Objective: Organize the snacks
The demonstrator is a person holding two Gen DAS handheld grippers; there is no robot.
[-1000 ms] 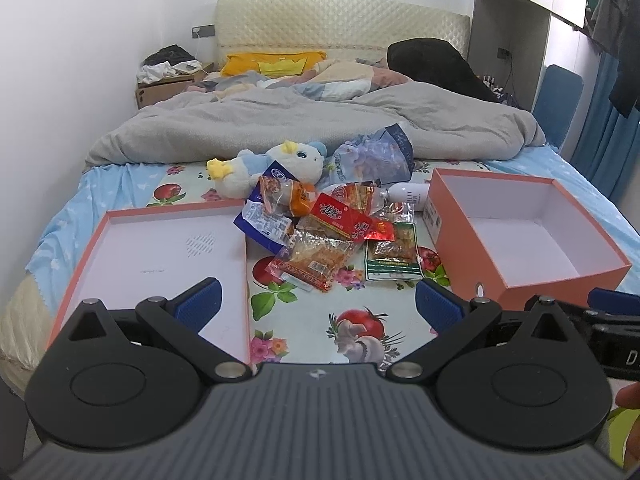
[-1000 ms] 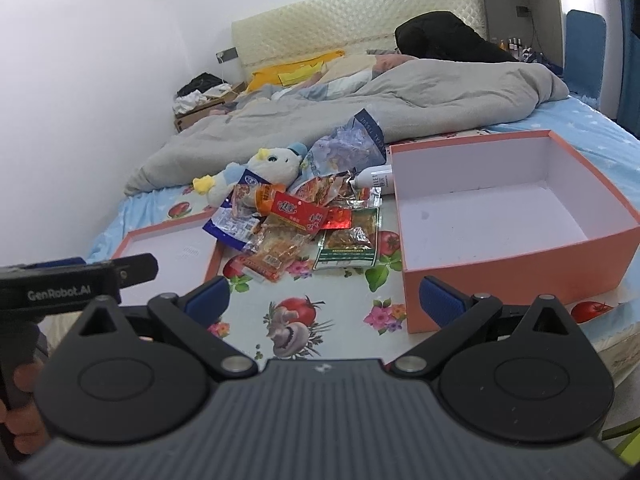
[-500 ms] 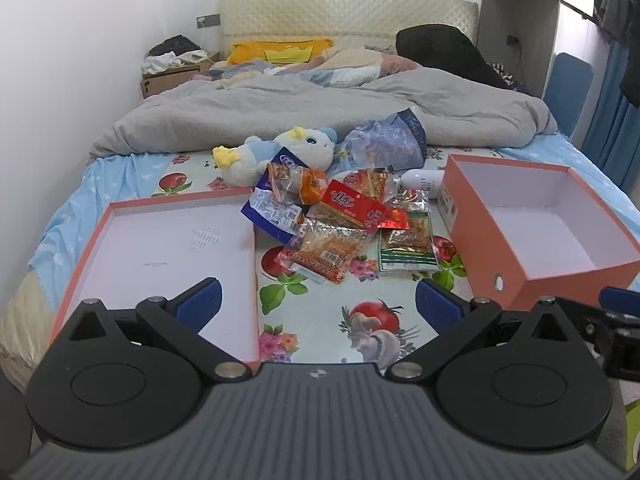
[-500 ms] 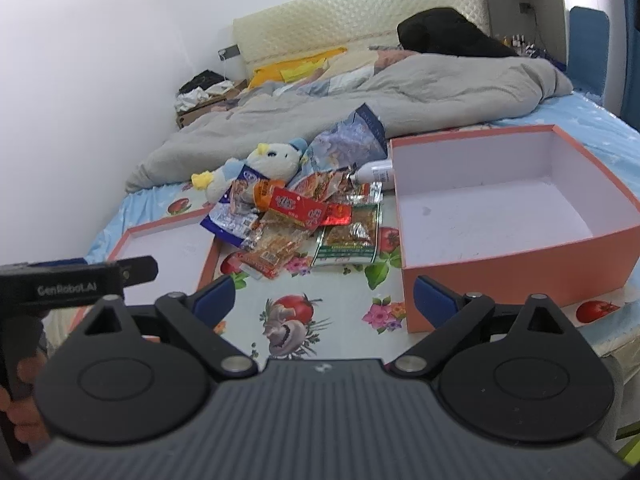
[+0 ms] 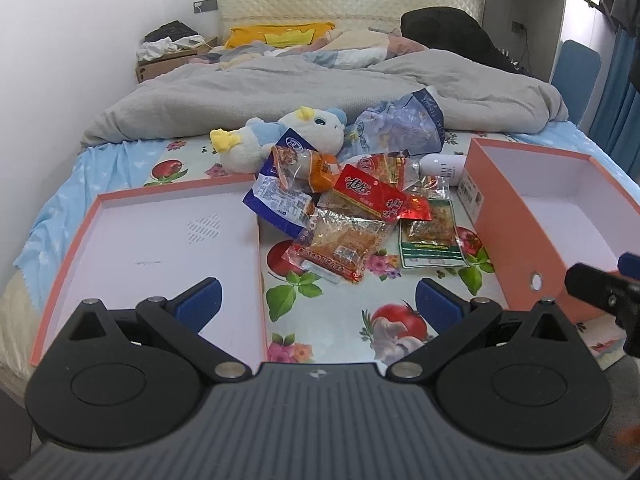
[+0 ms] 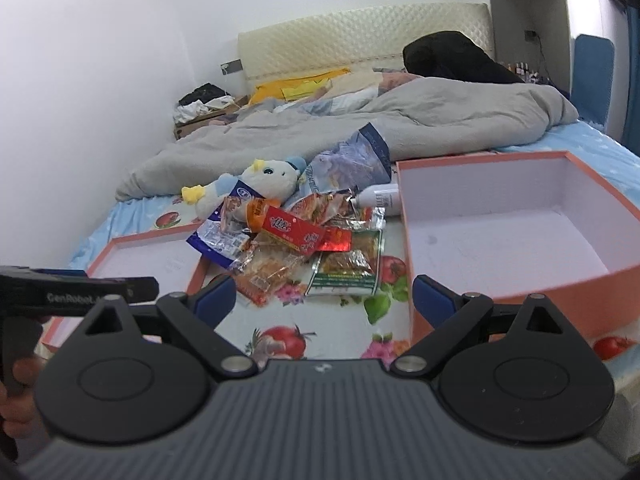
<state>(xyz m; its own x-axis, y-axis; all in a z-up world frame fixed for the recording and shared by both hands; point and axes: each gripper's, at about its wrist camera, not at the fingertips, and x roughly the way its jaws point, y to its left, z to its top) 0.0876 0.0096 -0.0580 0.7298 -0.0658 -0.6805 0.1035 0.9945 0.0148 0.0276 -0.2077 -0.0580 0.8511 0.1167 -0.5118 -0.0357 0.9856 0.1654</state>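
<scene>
A pile of snack packets lies on the flowered sheet: a red packet [image 5: 376, 196] on top, a blue one [image 5: 276, 200] at the left, a clear packet of orange snack [image 5: 340, 246] in front, and a green-edged packet [image 5: 430, 236] at the right. The deep orange box [image 5: 516, 236] stands right of the pile, and its shallow lid [image 5: 160, 240] lies to the left. My left gripper [image 5: 316, 298] hangs open, short of the pile, over the lid's right edge. My right gripper [image 6: 323, 294] is open too, with nothing between its fingers, near the box's [image 6: 520, 304] front left corner.
Behind the pile lie a plush toy [image 5: 280, 140], a bluish crumpled bag [image 5: 400, 124] and a white bottle [image 5: 442, 166]. A grey duvet [image 5: 320, 92] covers the far half of the bed. A hand holds the left gripper's black body [image 6: 80, 292] at the right view's left edge.
Both grippers have come forward and down toward the bed, so the snack pile and both boxes look nearer. Both stay open and nothing has been taken hold of.
</scene>
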